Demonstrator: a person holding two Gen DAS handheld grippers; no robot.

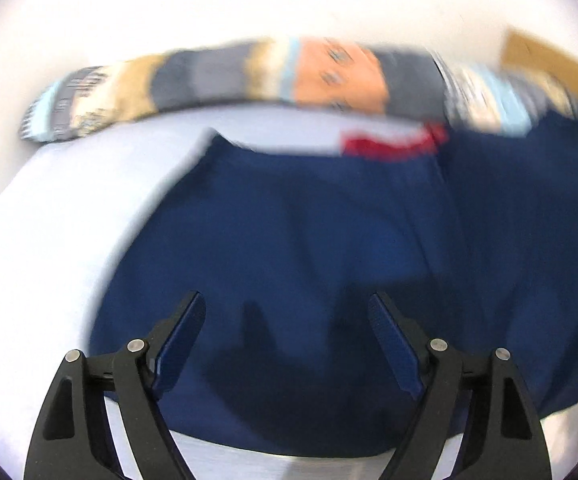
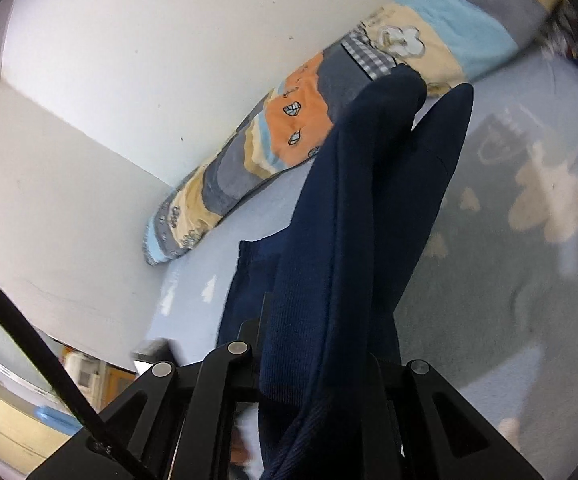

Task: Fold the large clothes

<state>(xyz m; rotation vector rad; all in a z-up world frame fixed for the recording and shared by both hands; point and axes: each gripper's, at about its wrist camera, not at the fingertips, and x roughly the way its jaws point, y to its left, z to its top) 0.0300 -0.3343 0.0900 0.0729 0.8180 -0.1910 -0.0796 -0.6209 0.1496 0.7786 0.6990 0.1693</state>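
Note:
A large navy blue garment [image 1: 309, 248] lies spread on a pale blue bed sheet [image 1: 57, 208], with a red patch [image 1: 389, 145] at its far edge. My left gripper [image 1: 287, 312] hovers just above the cloth with its jaws wide apart and nothing between them. In the right wrist view, my right gripper [image 2: 313, 344] is shut on a ribbed edge of the navy garment [image 2: 353, 220], which is lifted off the bed and drapes over the fingers, hiding them.
A long patchwork bolster [image 1: 249, 76] in grey, tan, orange and light blue lies along the white wall [image 2: 129, 60], also seen in the right wrist view [image 2: 273, 136]. The sheet [image 2: 509, 260] has pale cloud prints. A brown cardboard piece [image 1: 549, 64] sits far right.

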